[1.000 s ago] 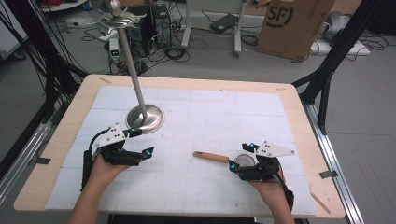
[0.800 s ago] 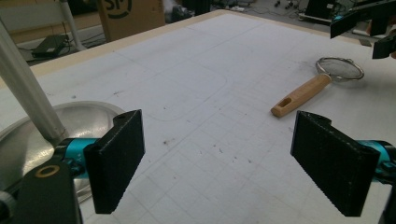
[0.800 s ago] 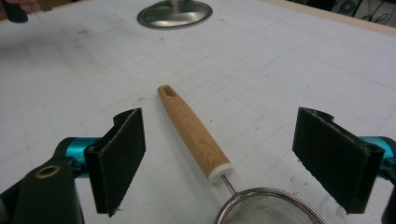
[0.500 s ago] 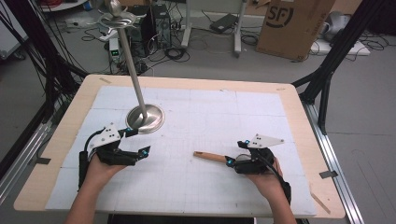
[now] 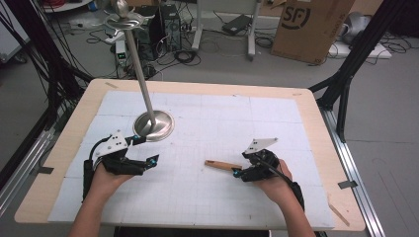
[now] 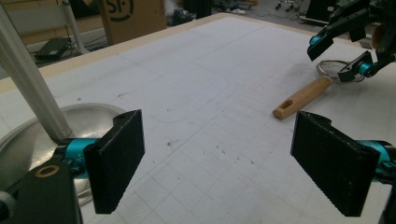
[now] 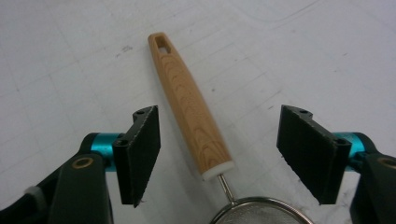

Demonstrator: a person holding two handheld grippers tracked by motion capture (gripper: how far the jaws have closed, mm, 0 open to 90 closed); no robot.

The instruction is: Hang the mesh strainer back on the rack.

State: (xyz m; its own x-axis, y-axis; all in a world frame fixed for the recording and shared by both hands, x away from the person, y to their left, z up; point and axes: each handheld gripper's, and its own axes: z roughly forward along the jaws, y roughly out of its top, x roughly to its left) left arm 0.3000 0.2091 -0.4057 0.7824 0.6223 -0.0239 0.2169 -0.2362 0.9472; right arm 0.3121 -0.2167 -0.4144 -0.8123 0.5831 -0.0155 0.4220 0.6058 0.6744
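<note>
Right gripper fingers closing, unclenched, straddling strainer handle for pickup | left gripper released, idle beside stand

- Metal stand: round polished base on the white gridded mat, slim pole leaning up to the left, ornamental top.
- Mat lies on a light wooden table.
- Cardboard box on the grey floor beyond the far edge.
- Cables and a computer tower beside it.
- Black frame struts at right.
</note>
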